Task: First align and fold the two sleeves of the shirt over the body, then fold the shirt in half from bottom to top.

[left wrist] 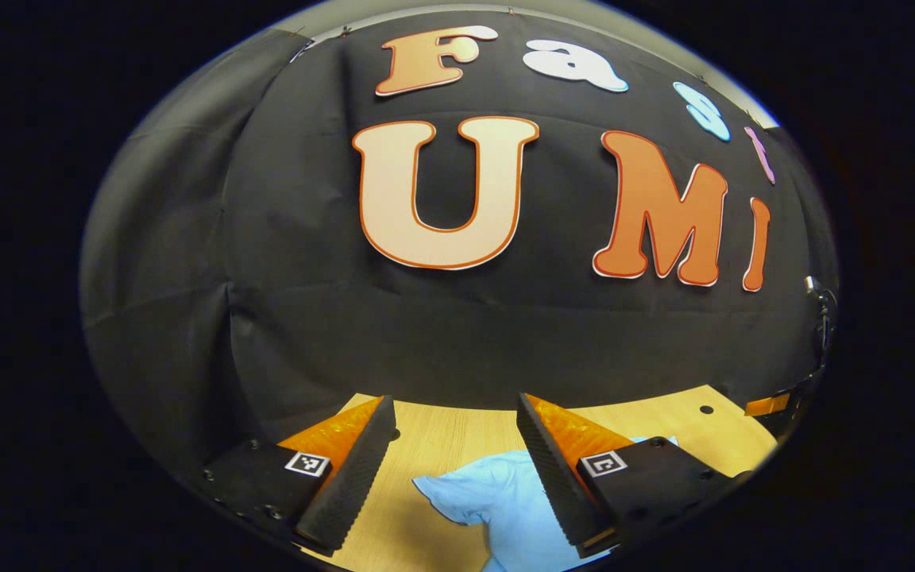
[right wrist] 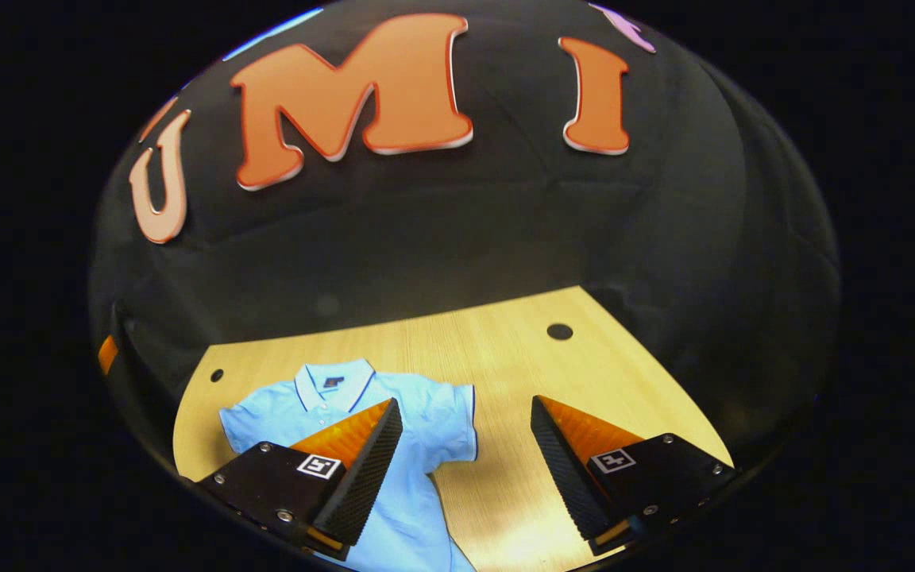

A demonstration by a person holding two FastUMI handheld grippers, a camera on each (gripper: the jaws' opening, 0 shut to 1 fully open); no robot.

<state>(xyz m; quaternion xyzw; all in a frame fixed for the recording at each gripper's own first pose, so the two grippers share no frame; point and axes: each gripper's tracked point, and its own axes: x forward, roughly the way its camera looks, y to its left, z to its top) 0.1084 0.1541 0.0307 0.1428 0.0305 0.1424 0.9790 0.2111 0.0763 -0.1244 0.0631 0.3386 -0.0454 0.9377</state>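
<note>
A light blue polo shirt (right wrist: 418, 445) lies flat on the wooden table (right wrist: 505, 349), collar toward the back wall, both short sleeves spread out. My right gripper (right wrist: 465, 433) hovers open above the shirt's right sleeve (right wrist: 453, 421), nothing between its fingers. In the left gripper view, my left gripper (left wrist: 453, 445) is open too, held above the shirt's left sleeve (left wrist: 477, 492), whose blue cloth shows between and below the fingers. Neither gripper touches the cloth as far as I can see.
The black cloth wall stands close behind the table. Small round holes (right wrist: 559, 331) mark the tabletop near its back corners. Bare wood lies to the right of the shirt. The other gripper's edge (left wrist: 775, 405) shows at the far right of the left gripper view.
</note>
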